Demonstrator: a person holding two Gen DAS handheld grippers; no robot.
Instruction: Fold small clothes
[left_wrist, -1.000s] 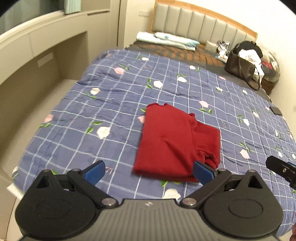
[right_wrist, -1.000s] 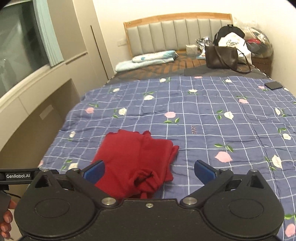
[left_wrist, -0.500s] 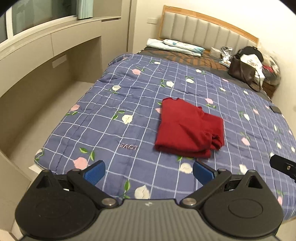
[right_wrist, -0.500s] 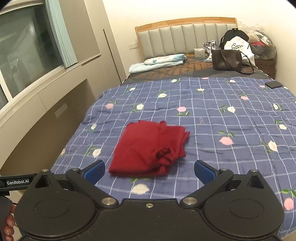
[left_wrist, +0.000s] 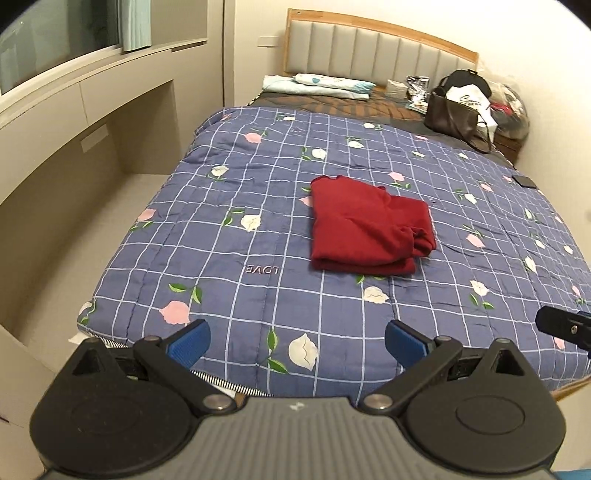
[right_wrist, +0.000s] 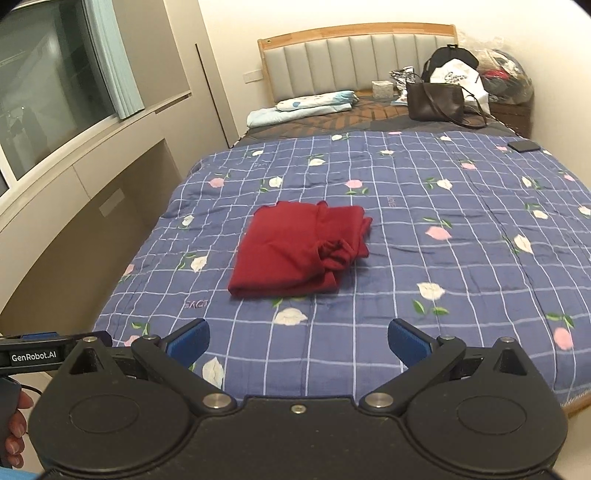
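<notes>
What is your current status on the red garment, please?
Left tongs open, empty. Right tongs open, empty. Red garment lies folded on the quilt, clear of both, one bunched bit at its right edge. Nothing in the way.

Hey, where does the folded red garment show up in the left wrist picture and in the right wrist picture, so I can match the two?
Left wrist view: the red garment lies right of centre on the blue checked quilt, bunched end at right.
Right wrist view: the red garment lies just left of centre, bunched part at its right.
Shared landmark: the brown handbag near the padded headboard.
</notes>
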